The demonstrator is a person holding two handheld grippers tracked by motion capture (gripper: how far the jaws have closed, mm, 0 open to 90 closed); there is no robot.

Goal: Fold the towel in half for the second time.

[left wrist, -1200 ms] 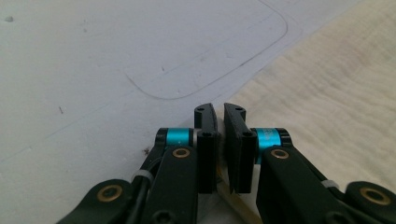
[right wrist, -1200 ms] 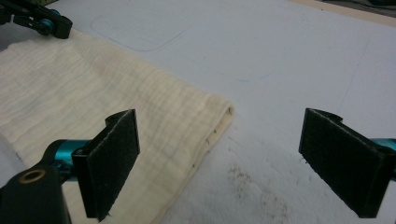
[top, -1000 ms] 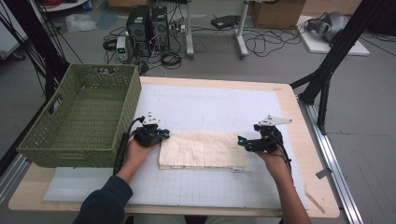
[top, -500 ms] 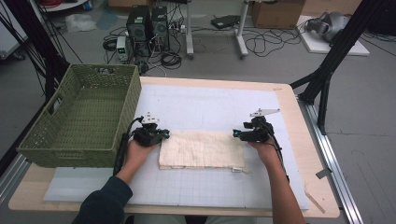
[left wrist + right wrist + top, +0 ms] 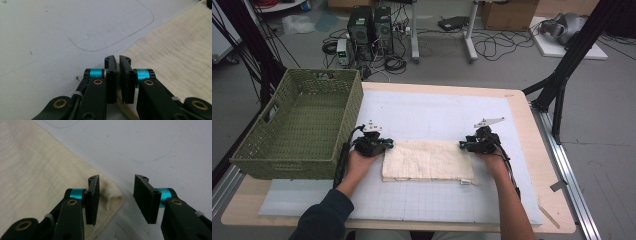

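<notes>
1. One cream cloth (image 5: 428,160) lies folded flat on the white mat (image 5: 437,110), near the middle of the table (image 5: 542,165) and toward its near edge. Its long side runs left to right.
2. One green woven basket (image 5: 299,130) stands at the left of the table, just left of the cloth and apart from it.
3. Two grippers are at work, one at each far corner of the cloth.
4. The left gripper (image 5: 384,144) sits at the cloth's far left corner, between the basket and the cloth. In the left gripper view its jaws are pressed almost together, with only a thin slit between the pads (image 5: 111,75), and the cloth's edge (image 5: 175,55) runs right up under them. They seem to pinch that corner, though the fabric between the pads is hidden.
5. The right gripper (image 5: 463,145) sits at the cloth's far right corner. Its jaws have just been closing, yet they are still spread partway.
6. In the right gripper view a raised fold of the cloth's corner (image 5: 113,198) stands between the jaws. The left pad (image 5: 93,200) touches the fabric; the right pad (image 5: 146,200) stands clear of it, over bare mat (image 5: 162,150).
</notes>
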